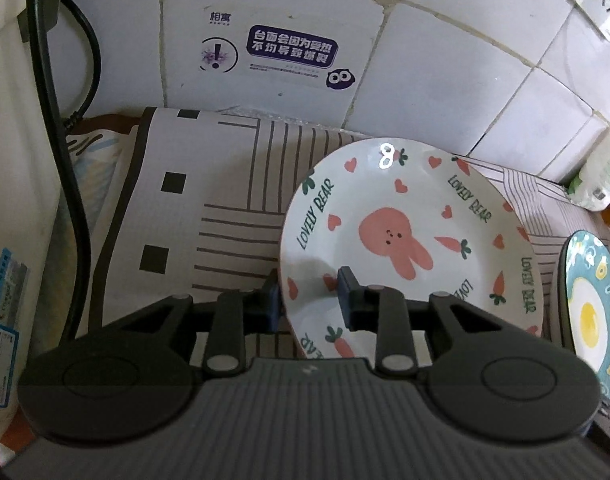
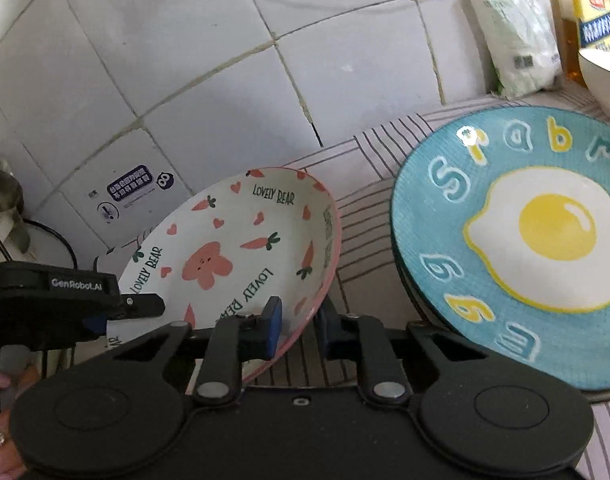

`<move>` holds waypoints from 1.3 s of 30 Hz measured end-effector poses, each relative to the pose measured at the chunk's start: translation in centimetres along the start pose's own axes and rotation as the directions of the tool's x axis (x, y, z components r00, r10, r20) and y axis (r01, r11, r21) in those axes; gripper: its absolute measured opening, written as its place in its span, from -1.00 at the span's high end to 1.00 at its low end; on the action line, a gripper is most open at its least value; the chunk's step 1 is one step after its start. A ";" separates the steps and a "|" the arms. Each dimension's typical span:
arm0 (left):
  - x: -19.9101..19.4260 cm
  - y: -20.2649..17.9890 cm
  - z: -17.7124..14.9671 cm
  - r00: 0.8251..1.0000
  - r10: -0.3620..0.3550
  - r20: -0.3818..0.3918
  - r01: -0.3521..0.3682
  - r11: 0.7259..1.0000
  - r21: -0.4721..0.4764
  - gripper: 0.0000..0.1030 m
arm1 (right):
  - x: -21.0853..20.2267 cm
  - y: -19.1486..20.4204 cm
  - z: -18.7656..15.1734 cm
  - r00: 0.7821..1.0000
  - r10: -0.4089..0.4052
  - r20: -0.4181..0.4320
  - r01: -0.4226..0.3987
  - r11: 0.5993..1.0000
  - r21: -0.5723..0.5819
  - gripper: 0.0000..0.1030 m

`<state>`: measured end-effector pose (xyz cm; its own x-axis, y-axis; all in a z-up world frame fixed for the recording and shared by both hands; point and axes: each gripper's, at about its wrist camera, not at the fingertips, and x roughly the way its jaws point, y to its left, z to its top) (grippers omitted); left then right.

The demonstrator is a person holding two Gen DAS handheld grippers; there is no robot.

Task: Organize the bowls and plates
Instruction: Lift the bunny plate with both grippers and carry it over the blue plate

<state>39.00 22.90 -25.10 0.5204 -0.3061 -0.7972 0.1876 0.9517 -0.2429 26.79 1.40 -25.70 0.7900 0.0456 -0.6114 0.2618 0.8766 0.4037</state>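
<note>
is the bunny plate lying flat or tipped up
Tipped up: the bunny plate slants, far rim raised off the striped mat, with both grippers' fingers straddling its near rim.
</note>
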 end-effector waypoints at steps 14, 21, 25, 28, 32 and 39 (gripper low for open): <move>-2.3 -0.5 0.2 0.990 -0.098 -0.098 0.102 0.994 0.035 0.49 | -2.4 0.1 2.6 1.000 0.017 -0.016 -0.020 0.987 -0.160 0.59; -5.8 -3.3 0.7 0.985 -0.149 -0.086 0.157 0.982 0.103 0.49 | -6.3 -0.6 4.2 0.998 0.059 -0.006 -0.059 0.975 -0.216 0.57; -7.3 -5.5 1.2 0.977 -0.193 -0.094 0.206 0.965 0.160 0.49 | -8.7 -1.6 5.4 0.998 0.061 0.018 -0.056 0.977 -0.208 0.57; -7.8 -7.4 1.1 0.973 -0.211 -0.097 0.226 0.954 0.199 0.49 | -10.6 -2.8 5.8 0.995 0.072 0.069 -0.058 0.981 -0.186 0.57; -7.8 -10.0 0.9 0.966 -0.230 -0.116 0.252 0.938 0.237 0.49 | -12.3 -4.6 5.9 0.993 0.054 0.106 -0.038 0.988 -0.151 0.57; -6.6 -14.0 -0.3 0.949 -0.260 -0.177 0.306 0.895 0.324 0.49 | -14.4 -8.6 5.4 0.991 0.003 0.133 0.010 0.996 -0.094 0.57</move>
<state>32.68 11.66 -16.58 0.2978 -0.5341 -0.7912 0.5970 0.7509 -0.2823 16.19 -9.34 -16.72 0.8577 -0.0162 -0.5139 0.2161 0.9182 0.3318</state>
